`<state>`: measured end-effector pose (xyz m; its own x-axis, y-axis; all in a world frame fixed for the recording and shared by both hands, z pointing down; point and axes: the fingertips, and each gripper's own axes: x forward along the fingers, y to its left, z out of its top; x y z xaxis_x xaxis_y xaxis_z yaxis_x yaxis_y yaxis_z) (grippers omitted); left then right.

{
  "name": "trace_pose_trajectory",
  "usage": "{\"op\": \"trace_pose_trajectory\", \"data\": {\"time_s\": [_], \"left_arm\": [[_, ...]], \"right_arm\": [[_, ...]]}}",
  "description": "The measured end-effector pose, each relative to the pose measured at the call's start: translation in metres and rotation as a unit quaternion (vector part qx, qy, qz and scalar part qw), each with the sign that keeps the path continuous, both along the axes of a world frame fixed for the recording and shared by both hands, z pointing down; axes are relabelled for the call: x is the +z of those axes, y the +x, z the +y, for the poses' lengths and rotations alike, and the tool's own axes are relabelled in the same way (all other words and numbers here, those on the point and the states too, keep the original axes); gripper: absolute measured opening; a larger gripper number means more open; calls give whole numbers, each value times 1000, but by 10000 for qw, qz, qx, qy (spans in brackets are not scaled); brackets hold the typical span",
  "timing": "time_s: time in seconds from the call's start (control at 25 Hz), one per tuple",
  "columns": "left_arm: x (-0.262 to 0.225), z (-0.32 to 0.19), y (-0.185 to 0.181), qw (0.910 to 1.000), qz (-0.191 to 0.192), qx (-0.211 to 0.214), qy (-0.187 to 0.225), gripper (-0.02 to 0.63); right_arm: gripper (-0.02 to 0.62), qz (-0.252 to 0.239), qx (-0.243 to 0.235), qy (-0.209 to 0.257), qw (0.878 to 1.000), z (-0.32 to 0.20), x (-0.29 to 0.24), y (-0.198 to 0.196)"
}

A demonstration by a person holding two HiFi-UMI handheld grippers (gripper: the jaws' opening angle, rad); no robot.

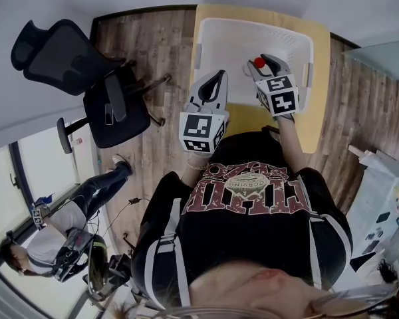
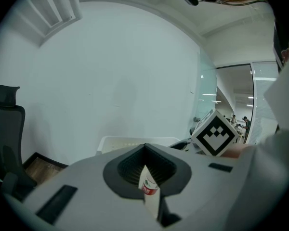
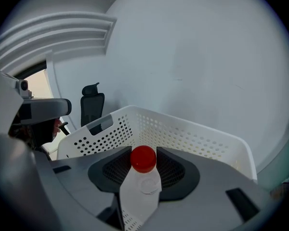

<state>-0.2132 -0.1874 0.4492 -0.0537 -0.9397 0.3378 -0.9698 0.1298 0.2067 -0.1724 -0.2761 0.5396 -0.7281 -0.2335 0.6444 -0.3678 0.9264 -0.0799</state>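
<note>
a: what's in your right hand-held gripper (image 3: 144, 170)?

b: a clear bottle (image 3: 140, 190) with a red cap (image 3: 143, 159). my jaws are pinched on its body from both sides. its long axis runs along the jaws, base toward me and cap pointing away.

a: and where does that put it?

b: over the white perforated basket (image 3: 192, 131), which stands on the table (image 1: 319, 115). from the head view the cap hangs above the inside of the basket, toward its right half, with the far wall ahead of it and the floor below.

a: and the left hand-held gripper (image 2: 147, 174)?

b: it's closed on a slim white container (image 2: 150, 189) with a red band on its label. that one also lies lengthwise between the jaws. i can't read the label.

a: which of the two is nearer the basket?

b: the right one reaches further in. the left one sits back by the near left corner, and in its own view the basket rim shows ahead and lower. the two are side by side and apart, not touching.

a: anything else close by?

b: a black office chair (image 1: 100, 92) on the wooden floor, well off to my left.
</note>
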Motion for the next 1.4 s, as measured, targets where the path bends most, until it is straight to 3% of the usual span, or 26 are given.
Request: {"op": "trace_pose_trajectory", "data": {"time_s": [0.88,1.4], "left_arm": [[2,6,-10,9999,32,-111,18,46],[-3,9,-5,9999,4,-61,84,46]], "right_arm": [[155,97,19,110,9999,-3,1,-4],[155,-143,-64,250,9996,2,-15,1]]}}
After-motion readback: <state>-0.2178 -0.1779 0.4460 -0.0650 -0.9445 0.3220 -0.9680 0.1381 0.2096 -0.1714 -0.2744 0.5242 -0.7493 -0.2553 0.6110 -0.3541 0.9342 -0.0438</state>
